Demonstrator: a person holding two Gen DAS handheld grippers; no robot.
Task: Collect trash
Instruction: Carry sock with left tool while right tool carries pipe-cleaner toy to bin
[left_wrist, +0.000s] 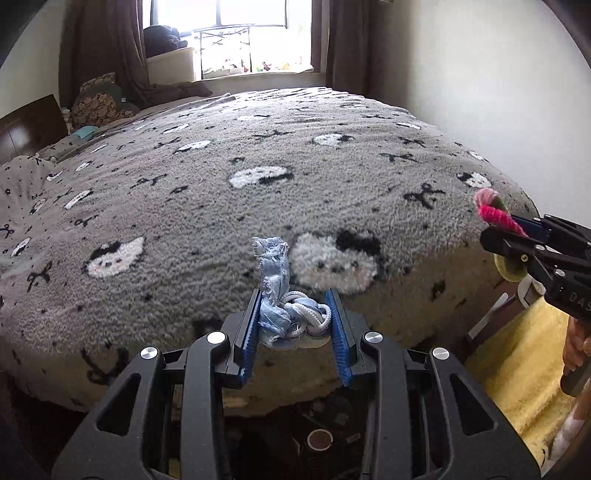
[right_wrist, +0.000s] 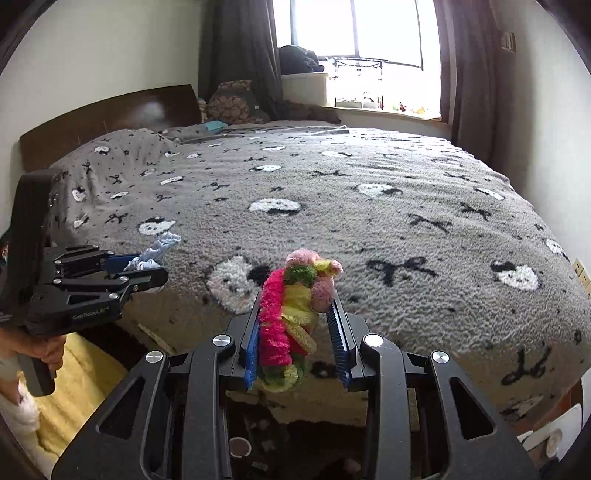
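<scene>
My left gripper (left_wrist: 293, 306) is shut on a wad of pale blue cloth scrap and white cord (left_wrist: 280, 299), held above the near edge of the bed; it also shows in the right wrist view (right_wrist: 147, 262). My right gripper (right_wrist: 297, 314) is shut on a bundle of fuzzy pink, yellow and green yarn (right_wrist: 291, 317), also above the near bed edge. In the left wrist view the right gripper (left_wrist: 517, 225) sits at the far right with the pink yarn (left_wrist: 495, 210) sticking out.
The bed's grey fleece blanket (left_wrist: 295, 184) with cat faces and bows fills the view. A dark headboard (right_wrist: 110, 118) and pillows are at the left, a window (right_wrist: 354, 33) beyond. Below the grippers is a dark bin with clutter (left_wrist: 317, 439). A yellow towel (left_wrist: 517, 369) lies at the right.
</scene>
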